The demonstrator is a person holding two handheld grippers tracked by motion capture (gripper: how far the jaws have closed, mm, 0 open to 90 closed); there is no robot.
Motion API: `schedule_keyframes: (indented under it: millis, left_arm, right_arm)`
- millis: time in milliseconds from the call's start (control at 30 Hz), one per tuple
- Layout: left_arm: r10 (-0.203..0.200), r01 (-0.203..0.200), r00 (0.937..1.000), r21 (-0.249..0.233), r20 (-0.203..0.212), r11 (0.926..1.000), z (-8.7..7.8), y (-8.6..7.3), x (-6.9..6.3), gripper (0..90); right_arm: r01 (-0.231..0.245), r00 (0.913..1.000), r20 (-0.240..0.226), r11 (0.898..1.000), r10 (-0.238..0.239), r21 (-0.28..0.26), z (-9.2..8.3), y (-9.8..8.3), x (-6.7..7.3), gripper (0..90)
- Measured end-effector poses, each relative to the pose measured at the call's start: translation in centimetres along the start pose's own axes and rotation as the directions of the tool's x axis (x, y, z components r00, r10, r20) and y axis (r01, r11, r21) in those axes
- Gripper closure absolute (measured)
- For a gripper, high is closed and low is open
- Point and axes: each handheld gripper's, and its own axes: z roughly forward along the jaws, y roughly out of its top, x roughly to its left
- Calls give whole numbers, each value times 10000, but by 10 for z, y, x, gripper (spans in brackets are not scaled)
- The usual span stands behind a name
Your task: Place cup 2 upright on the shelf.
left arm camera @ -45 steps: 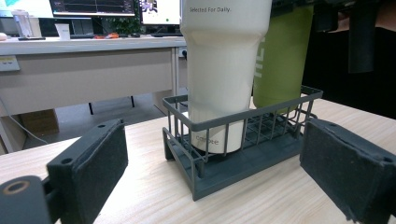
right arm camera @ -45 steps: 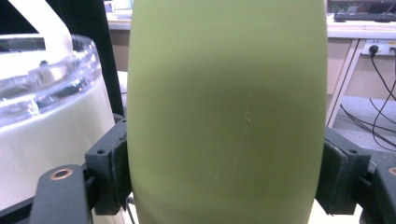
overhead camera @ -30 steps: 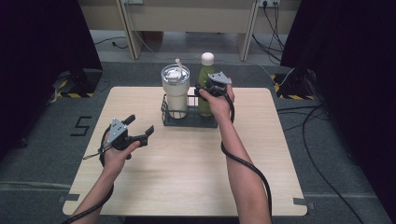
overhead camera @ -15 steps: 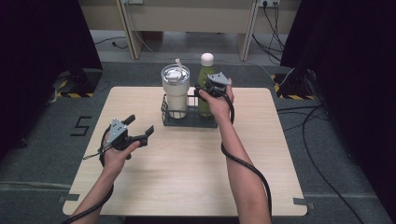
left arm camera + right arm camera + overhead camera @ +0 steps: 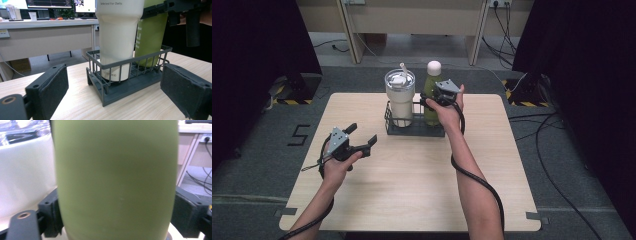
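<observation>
Behind the wooden table (image 5: pixel 512 150) stand a desk (image 5: pixel 45 37) and floor cables (image 5: pixel 557 125).

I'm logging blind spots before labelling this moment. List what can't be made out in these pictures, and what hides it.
- Green bottle, right gripper view: top and base cut off by the frame edges; surface blurred.
- Right gripper, high view: its jaws are hidden by the hand and bottle, so pad contact is unclear.
- White tumbler, left gripper view: lid cut off by the top edge.
- Wire basket floor: hidden under tumbler and bottle.
</observation>
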Motion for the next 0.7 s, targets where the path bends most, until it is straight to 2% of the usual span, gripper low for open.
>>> schedule_keyframes:
  millis: [367,700]
  left_arm:
    - [21,-21,10000,4,-22,10000,0,0,1,73]
    - [19,-19,10000,-3,-61,10000,0,0,1,73]
  right_arm:
    - [149,9998,-140,9999,-148,20,-6,-3,0,88]
    - [338,9994,-77,9994,-337,50,-17,-3,-1,79]
